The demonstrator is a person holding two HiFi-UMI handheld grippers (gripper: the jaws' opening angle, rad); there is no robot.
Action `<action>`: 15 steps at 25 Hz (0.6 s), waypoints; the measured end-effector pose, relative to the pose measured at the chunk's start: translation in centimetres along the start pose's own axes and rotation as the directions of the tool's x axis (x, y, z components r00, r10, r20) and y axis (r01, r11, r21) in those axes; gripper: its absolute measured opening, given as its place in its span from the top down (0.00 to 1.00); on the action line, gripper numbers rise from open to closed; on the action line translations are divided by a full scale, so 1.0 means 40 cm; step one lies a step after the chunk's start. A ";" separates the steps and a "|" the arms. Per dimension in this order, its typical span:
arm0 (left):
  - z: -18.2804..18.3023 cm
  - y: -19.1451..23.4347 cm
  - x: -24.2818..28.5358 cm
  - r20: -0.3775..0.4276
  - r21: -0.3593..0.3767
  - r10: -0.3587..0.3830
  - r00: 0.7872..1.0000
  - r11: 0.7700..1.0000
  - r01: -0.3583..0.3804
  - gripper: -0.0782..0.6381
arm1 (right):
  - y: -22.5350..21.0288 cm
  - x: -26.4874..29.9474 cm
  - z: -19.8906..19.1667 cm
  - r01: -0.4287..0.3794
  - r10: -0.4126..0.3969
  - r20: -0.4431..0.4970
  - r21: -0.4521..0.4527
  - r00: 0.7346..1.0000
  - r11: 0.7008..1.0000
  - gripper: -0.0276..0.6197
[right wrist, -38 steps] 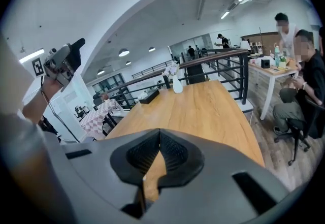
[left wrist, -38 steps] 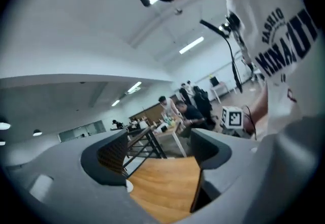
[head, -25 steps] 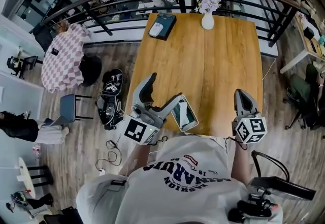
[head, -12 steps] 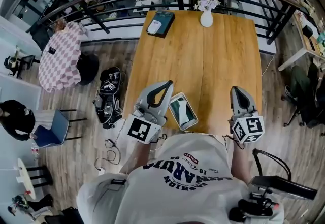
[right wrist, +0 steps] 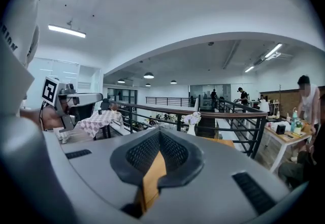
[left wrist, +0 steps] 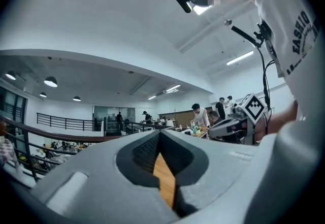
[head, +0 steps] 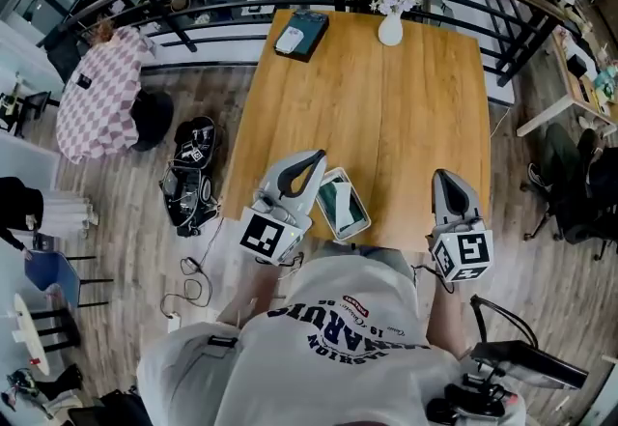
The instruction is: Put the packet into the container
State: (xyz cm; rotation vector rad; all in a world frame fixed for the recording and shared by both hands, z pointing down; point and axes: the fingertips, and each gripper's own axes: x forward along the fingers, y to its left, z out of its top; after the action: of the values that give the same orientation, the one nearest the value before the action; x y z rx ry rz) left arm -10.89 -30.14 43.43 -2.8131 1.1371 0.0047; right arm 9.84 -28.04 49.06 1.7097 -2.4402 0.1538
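With the left gripper (head: 316,158) pressed together on nothing, just left of the container (head: 364,225), and the right gripper (head: 445,179) likewise closed and empty near the front-right corner of the surface (head: 386,105), find the packet (head: 340,206) lying flat inside the container, near the middle of the front edge of the surface. Treat the packet as light, thin and pliable, probably with a slick film skin: expect buckling under a hard pinch and sliding under a loose one. Take hold at a free end or sealed seam, across the flat faces, not by the middle. Avoid levering against the container wall, likely light enough to skid. Judge the placement as apparently done. Compared with one second earlier, note the left jaws gone from widely spread, one jaw close against the container, to fully shut. Note the container and packet at the same front edge, and the right gripper closed as before.
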 end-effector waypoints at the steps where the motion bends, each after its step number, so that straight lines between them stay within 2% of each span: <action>1: -0.009 -0.003 -0.005 0.001 -0.007 -0.005 1.000 1.000 0.005 0.89 | 0.010 -0.002 -0.012 0.003 -0.002 -0.016 0.005 1.000 1.000 0.95; 5: -0.021 -0.016 -0.038 -0.005 -0.033 0.000 1.000 0.999 0.000 0.89 | 0.053 -0.026 -0.043 0.002 0.001 -0.054 0.053 0.999 0.999 0.95; 10: 0.007 -0.052 -0.134 0.020 -0.029 0.031 0.999 0.999 -0.030 0.89 | 0.110 -0.096 -0.055 -0.008 0.012 -0.067 0.057 0.998 0.998 0.95; 15: 0.021 -0.163 -0.272 0.045 -0.031 0.093 0.995 0.995 -0.092 0.89 | 0.160 -0.224 -0.053 -0.041 0.042 -0.036 0.041 0.998 0.998 0.95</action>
State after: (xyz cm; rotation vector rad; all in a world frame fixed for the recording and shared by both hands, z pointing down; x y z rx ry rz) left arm -14.17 -17.87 43.72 -2.7667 1.2658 0.0935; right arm 6.97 -17.19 49.49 1.6574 -2.4632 0.2386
